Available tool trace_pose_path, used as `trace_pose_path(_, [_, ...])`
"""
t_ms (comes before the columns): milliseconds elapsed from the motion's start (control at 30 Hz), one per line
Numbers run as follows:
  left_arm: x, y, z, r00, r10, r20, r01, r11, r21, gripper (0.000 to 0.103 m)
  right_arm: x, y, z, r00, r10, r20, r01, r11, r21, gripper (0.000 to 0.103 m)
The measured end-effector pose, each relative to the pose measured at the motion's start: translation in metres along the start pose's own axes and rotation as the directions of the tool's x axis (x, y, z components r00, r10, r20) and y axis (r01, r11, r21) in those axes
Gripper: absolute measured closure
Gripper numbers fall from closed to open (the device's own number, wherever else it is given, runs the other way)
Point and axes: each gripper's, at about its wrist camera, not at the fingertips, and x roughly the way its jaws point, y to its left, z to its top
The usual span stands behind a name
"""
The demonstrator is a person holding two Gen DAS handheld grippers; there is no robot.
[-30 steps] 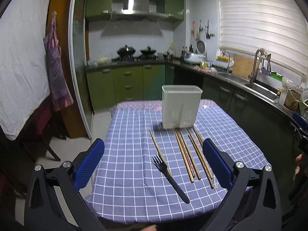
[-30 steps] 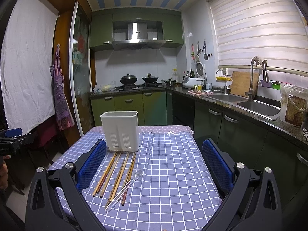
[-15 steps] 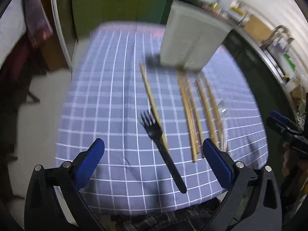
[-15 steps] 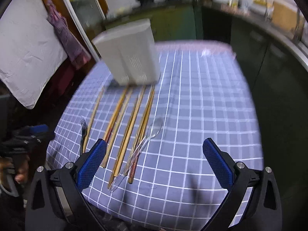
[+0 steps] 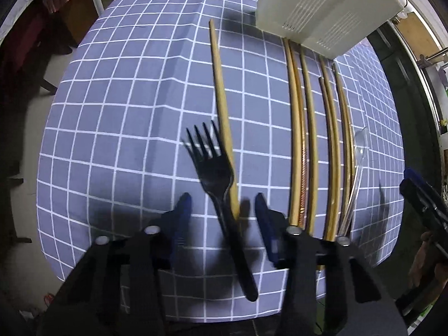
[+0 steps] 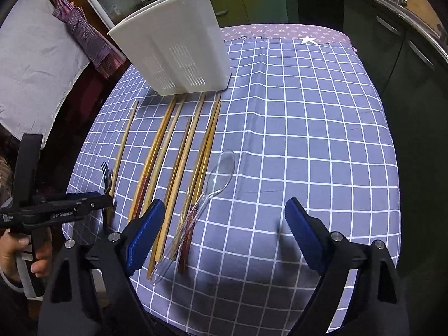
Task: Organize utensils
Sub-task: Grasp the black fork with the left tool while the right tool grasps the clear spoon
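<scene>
Left claw closing over the black fork, right claw poised by the clear spoon

The left claw (image 5: 222,205) is narrowing around the black fork (image 5: 221,184), which lies between the pads but is not yet pinched; the fork rests on the checked worktop (image 5: 126,112), well in front of the white holder (image 6: 173,53), its neck crossing a lone chopstick (image 5: 222,112). To my eye the pinch should land on the fork's neck alone, leaving that chopstick behind. The right claw (image 6: 221,235) is spread wide and just starting to close, holding nothing, above the clear spoon (image 6: 215,184) beside the chopstick bundle (image 6: 179,151) in front of the holder.
</scene>
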Motion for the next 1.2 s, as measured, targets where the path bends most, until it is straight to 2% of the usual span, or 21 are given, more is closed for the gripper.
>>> trace_pose_path(67, [-0.001, -0.001, 0.001, 1.000, -0.001, -0.008, 0.001, 1.000, -0.008, 0.070, 0.001, 0.000, -0.002, 1.000, 0.006, -0.004, -0.006, 1.000, -0.006, 0.016])
trace_pose_path(133, [-0.001, 0.000, 0.000, 1.000, -0.004, -0.013, 0.004, 1.000, -0.009, 0.080, 0.002, 0.001, -0.004, 1.000, 0.006, -0.010, -0.006, 1.000, -0.012, 0.016])
trace_pose_path(200, [0.000, -0.002, -0.001, 1.000, -0.010, -0.020, 0.010, 1.000, -0.012, 0.084, 0.002, 0.001, -0.005, 1.000, 0.006, -0.011, -0.006, 1.000, -0.017, 0.016])
trace_pose_path(367, [0.000, 0.007, -0.003, 0.999, -0.014, -0.033, 0.013, 1.000, -0.020, 0.083, 0.003, 0.003, -0.006, 1.000, 0.012, -0.013, -0.012, 1.000, -0.025, 0.016])
trace_pose_path(500, [-0.001, 0.005, -0.002, 0.999, -0.029, -0.033, 0.028, 1.000, -0.008, 0.093, 0.001, 0.003, -0.007, 1.000, 0.006, -0.014, -0.006, 0.999, -0.034, 0.016])
trace_pose_path(633, [-0.004, 0.001, 0.000, 1.000, -0.023, -0.011, 0.023, 1.000, 0.019, 0.094, 0.000, 0.002, -0.007, 1.000, 0.014, -0.019, -0.015, 1.000, -0.021, 0.016])
trace_pose_path(733, [-0.007, 0.001, 0.000, 1.000, -0.025, 0.003, 0.024, 0.999, 0.032, 0.094, 0.004, 0.001, -0.003, 0.998, 0.034, -0.054, -0.034, 0.999, -0.002, 0.016])
trace_pose_path(933, [-0.026, -0.002, -0.002, 0.995, -0.002, 0.101, -0.006, 0.997, 0.083, 0.094, 0.025, 0.007, 0.008, 0.979, 0.072, -0.189, -0.066, 0.997, 0.039, 0.017])
trace_pose_path(1033, [-0.038, -0.002, -0.004, 0.987, 0.003, 0.163, -0.020, 0.995, 0.102, 0.094, 0.037, 0.012, 0.013, 0.969, 0.048, -0.242, -0.035, 0.998, 0.056, 0.028])
trace_pose_path(1100, [-0.046, -0.003, -0.005, 0.978, 0.011, 0.209, -0.036, 0.992, 0.119, 0.094, 0.044, 0.014, 0.016, 0.962, 0.049, -0.268, -0.025, 0.995, 0.092, 0.047])
trace_pose_path(1133, [-0.050, -0.003, -0.006, 0.972, 0.013, 0.233, -0.044, 0.991, 0.125, 0.094, 0.049, 0.014, 0.018, 0.956, 0.046, -0.288, -0.015, 0.994, 0.109, 0.051])
trace_pose_path(1200, [-0.056, -0.004, -0.008, 0.963, 0.014, 0.270, -0.052, 0.989, 0.137, 0.094, 0.055, 0.015, 0.020, 0.950, 0.045, -0.309, -0.006, 0.992, 0.125, 0.068])
